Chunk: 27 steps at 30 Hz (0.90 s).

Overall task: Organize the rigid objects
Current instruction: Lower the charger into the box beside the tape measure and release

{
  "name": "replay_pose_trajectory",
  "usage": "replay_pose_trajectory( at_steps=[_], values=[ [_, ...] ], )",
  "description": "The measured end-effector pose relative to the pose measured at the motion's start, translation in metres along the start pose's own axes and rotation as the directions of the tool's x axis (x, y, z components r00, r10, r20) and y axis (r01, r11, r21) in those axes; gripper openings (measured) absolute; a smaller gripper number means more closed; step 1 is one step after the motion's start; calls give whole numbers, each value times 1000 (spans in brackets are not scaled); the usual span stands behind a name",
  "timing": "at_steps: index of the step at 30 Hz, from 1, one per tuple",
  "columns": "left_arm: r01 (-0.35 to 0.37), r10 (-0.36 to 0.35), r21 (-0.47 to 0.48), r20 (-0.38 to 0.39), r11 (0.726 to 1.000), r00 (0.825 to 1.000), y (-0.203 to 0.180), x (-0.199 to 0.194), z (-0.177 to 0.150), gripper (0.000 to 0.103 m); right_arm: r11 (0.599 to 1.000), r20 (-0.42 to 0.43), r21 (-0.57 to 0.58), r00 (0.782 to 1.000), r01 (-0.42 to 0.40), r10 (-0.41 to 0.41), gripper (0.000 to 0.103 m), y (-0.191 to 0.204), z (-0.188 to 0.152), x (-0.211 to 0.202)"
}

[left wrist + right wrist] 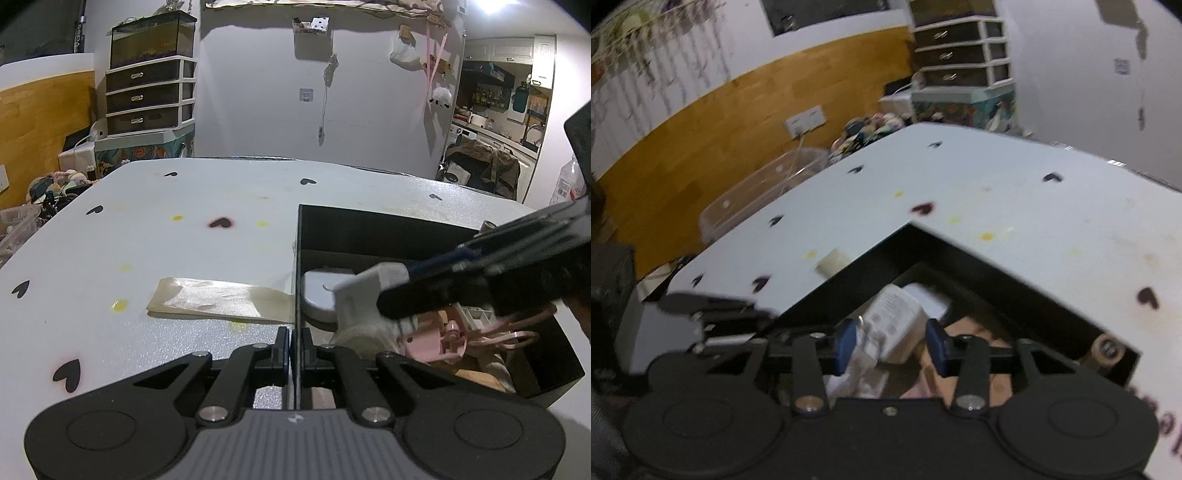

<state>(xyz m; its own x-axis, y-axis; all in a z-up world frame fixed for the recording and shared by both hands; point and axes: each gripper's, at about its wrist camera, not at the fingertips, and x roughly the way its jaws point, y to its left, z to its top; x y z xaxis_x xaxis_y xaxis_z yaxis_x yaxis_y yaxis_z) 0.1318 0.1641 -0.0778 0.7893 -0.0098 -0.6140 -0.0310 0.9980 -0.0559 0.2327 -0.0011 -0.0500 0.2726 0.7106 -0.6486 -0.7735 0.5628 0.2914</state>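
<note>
- Left gripper (294,354): jaws together on the near wall of the black box (369,225), lower centre of frame, likely to steady it.
- Right gripper (892,341): jaws partly apart around a white carton (895,321) inside the box; contact unclear through blur.
- Box sits on the table (184,229), right half of frame, already holding a grey lid (317,295) and pink items (432,343).
- Tape strip (218,299) lies outside, left of the box.

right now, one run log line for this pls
left gripper: shut on box wall | right gripper: in box, jaws around white carton, grip unclear | table: tape strip
</note>
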Motion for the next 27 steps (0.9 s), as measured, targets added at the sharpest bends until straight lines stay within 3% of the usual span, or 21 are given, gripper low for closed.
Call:
replay_pose_trajectory(
  at_steps=[7, 12, 23, 27],
  values=[
    [0, 0, 2, 1, 1000, 1000, 0, -1, 0, 4, 999, 36, 13, 999, -38, 37, 41, 10, 6, -13],
    [0, 0, 2, 2, 1000, 1000, 0, -1, 0, 4, 999, 77, 47, 997, -5, 1, 41, 6, 15, -17],
    [2, -2, 1, 2, 1000, 1000, 1, -2, 1, 4, 995, 72, 95, 997, 9, -16, 42, 1, 7, -15],
    [2, -2, 2, 2, 1000, 1000, 1, -2, 1, 4, 991, 101, 127, 994, 36, -49, 57, 0, 0, -28]
  ],
)
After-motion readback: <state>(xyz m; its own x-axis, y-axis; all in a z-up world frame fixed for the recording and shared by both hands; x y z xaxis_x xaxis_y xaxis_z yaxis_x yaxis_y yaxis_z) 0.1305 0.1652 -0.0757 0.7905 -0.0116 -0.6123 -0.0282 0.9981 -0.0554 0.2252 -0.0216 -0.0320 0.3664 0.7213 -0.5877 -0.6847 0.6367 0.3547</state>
